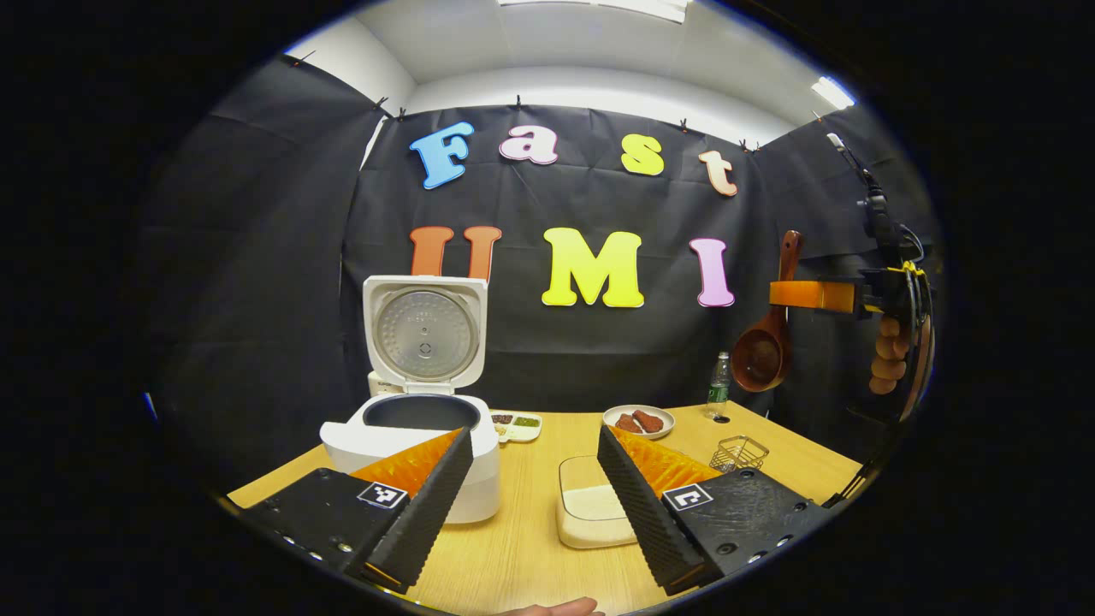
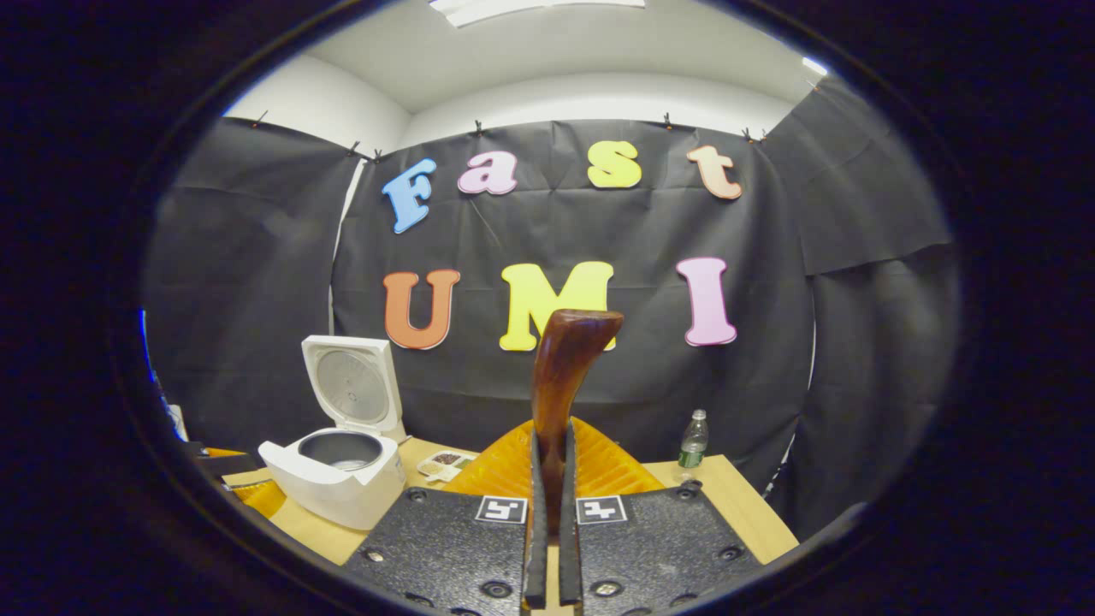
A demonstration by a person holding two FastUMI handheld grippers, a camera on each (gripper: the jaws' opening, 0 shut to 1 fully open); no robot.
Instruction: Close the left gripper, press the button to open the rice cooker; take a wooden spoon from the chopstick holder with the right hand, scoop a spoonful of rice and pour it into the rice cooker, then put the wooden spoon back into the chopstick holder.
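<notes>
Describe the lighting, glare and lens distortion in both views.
Left gripper view: bright ceiling light strips, even light on the light wooden table, soft glare on the white rice cooker's open metal-lined lid; fisheye bends the table edges. Right gripper view: the dark brown wooden spoon handle carries a glossy highlight and looks slightly soft up close; walls bow outward.

Bright and even, lit by ceiling panels (image 1: 834,91) overhead. Soft shadows only on the wooden table (image 1: 522,547). Sharp at centre, strongly bowed towards the fisheye edges. Faint sheen on the rice cooker lid (image 1: 425,332).
</notes>
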